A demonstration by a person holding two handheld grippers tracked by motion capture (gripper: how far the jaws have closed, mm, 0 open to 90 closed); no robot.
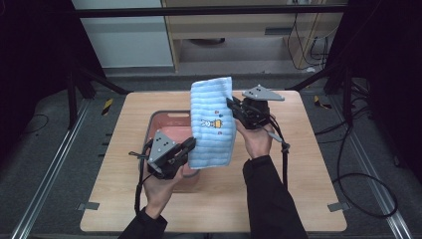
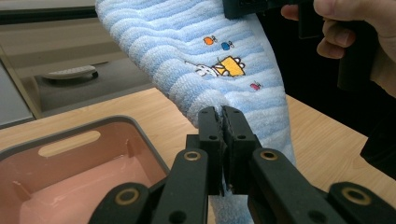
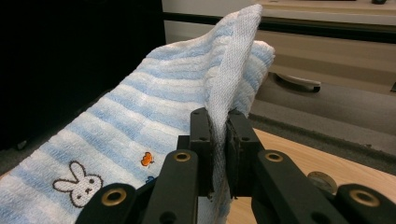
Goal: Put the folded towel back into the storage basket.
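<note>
A blue-and-white striped towel (image 1: 213,123) with small embroidered pictures is held up above the table, stretched between both grippers. My left gripper (image 1: 191,145) is shut on its lower left edge, and the left gripper view shows the towel (image 2: 219,60) pinched between the jaws of that gripper (image 2: 221,113). My right gripper (image 1: 230,104) is shut on the upper right edge. In the right gripper view the towel (image 3: 154,121) folds up between the jaws of that gripper (image 3: 218,116). A pink plastic basin (image 1: 166,129) sits on the table beneath the towel, partly hidden by it.
The wooden table (image 1: 308,174) has bare surface to the right and front. The pink basin's rim (image 2: 70,133) lies just left of my left gripper. Black cables trail from both grippers. Beyond the table are a cabinet and dark frame legs.
</note>
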